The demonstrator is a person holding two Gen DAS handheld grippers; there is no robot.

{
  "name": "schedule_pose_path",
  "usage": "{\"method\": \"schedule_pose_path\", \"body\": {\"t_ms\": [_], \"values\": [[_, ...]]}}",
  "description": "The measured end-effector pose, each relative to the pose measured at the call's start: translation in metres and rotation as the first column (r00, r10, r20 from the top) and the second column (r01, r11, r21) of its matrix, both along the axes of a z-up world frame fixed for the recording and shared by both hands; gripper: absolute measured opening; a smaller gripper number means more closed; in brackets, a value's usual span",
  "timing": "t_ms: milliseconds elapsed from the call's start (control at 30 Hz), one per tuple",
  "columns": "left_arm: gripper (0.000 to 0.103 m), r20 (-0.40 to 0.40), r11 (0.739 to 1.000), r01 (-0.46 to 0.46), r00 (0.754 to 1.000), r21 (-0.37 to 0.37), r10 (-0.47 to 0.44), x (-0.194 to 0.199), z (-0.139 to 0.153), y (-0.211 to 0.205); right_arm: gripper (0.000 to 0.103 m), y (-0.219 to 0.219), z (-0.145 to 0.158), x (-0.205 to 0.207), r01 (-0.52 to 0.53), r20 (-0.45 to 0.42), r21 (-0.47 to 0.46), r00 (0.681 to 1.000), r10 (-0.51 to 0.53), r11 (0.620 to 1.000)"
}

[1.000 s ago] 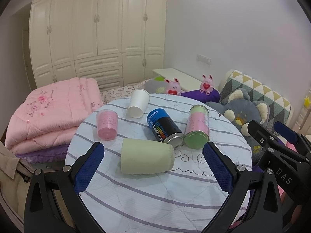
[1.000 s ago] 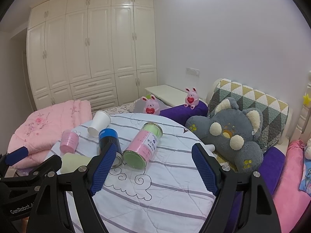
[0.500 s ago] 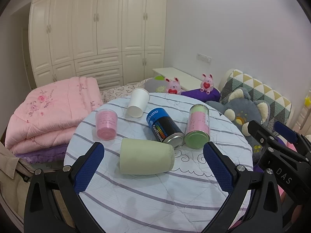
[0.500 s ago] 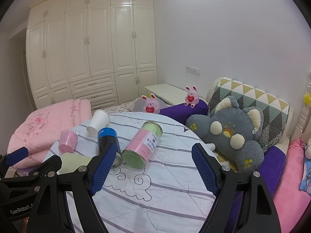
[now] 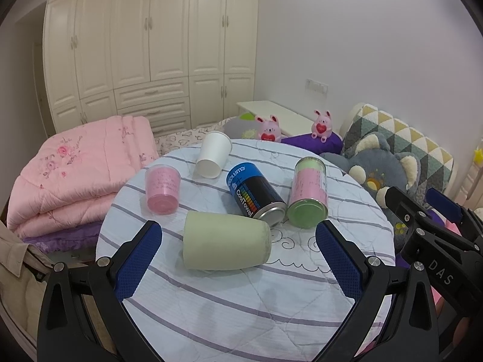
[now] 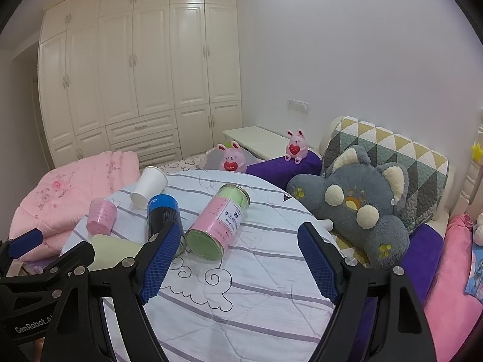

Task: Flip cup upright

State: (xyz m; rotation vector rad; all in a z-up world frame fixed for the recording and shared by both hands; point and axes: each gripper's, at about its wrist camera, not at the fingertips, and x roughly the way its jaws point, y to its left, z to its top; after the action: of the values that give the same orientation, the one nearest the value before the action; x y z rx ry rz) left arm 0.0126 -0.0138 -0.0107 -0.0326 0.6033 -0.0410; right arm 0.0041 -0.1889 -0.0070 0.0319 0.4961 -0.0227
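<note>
1. Five containers lie tipped over on the round striped surface; nothing has been gripped, so I judge the task to be at its approach stage.
2. Nearest the left gripper is the pale green cup, on its side, long axis running left to right across the view, one end at the left and the other at the right. It lies just beyond and between the two blue fingers, touching neither.
3. Both fingers of the left gripper are spread wide with nothing between them; the right gripper is likewise spread and empty, aimed at bare cloth near the pink-and-green jar.
4. Other candidates sit farther back: a pink cup, a white paper cup and a blue can, which touches the green cup's far right end.
5. Next, in my judgement, the left gripper should advance and lower to straddle the green cup's body, close, then rotate it onto its base. Which end is the mouth cannot be told.
</note>
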Motion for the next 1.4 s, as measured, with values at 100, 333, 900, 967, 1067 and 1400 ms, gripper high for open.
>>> {"method": "schedule_pose_path", "body": {"t_ms": [100, 333, 900, 967, 1067, 1400], "values": [[0.103, -0.005, 1.0, 0.002, 1.0, 0.001, -0.002, 0.002, -0.002, 0.0, 0.081, 0.0, 0.0, 0.002, 0.002, -0.006, 0.002, 1.0, -0.002, 1.0], [0.103, -0.022, 1.0, 0.004, 1.0, 0.006, -0.004, 0.009, -0.005, -0.001, 0.081, 0.001, -0.004, 0.009, 0.006, -0.022, 0.001, 1.0, -0.006, 1.0], [0.103, -0.045, 1.0, -0.002, 0.999, 0.016, 0.003, 0.024, -0.011, 0.002, 0.081, 0.002, -0.017, 0.029, 0.023, -0.056, 0.002, 0.998, -0.023, 1.0], [0.103, -0.046, 1.0, -0.007, 0.999, 0.016, 0.008, 0.027, -0.012, 0.004, 0.081, 0.003, -0.019, 0.035, 0.024, -0.063, 0.004, 0.998, -0.024, 1.0], [0.103, -0.046, 1.0, -0.017, 0.999, 0.015, 0.017, 0.032, -0.013, 0.008, 0.081, 0.004, -0.023, 0.043, 0.022, -0.079, 0.009, 0.997, -0.021, 1.0], [0.103, -0.05, 0.996, -0.078, 0.996, 0.042, 0.08, 0.058, -0.02, 0.021, 0.081, 0.013, -0.042, 0.079, 0.022, -0.158, 0.037, 0.987, -0.016, 0.999]]}}
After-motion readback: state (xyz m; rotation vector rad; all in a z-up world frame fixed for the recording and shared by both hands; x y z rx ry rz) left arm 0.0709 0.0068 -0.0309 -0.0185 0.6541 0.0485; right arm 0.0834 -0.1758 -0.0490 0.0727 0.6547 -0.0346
